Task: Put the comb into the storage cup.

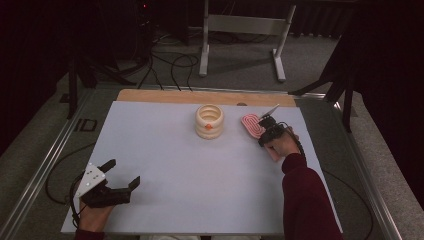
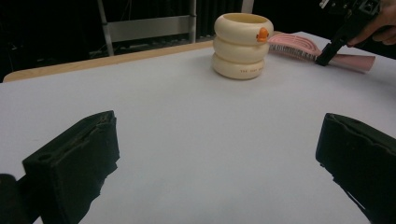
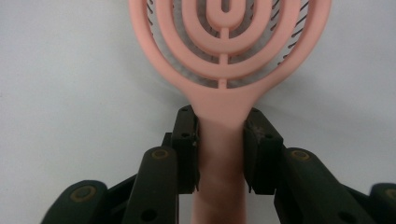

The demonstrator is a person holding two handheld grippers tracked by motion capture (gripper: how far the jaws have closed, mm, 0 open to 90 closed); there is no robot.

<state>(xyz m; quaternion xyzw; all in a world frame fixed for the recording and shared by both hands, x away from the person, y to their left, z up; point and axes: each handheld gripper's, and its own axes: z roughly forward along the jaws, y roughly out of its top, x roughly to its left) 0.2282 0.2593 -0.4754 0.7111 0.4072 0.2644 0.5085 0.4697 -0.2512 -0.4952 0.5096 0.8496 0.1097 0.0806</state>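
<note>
**Right tool pinching the hairbrush handle**

Your pale surface (image 1: pixel 165 165) carries everything. Toward its far middle stands the cream ringed cup (image 1: pixel 209 121), upright, with an orange mark on its side. Just beside it, to the right, lies the pink hairbrush (image 1: pixel 251 125) — flat, bristles down. Your right tool (image 3: pixel 220 149) has both pads pressed on the brush's handle, just below the head. Your left tool (image 1: pixel 122 176) rests near the front left corner — jaws spread wide, nothing between them.
</note>
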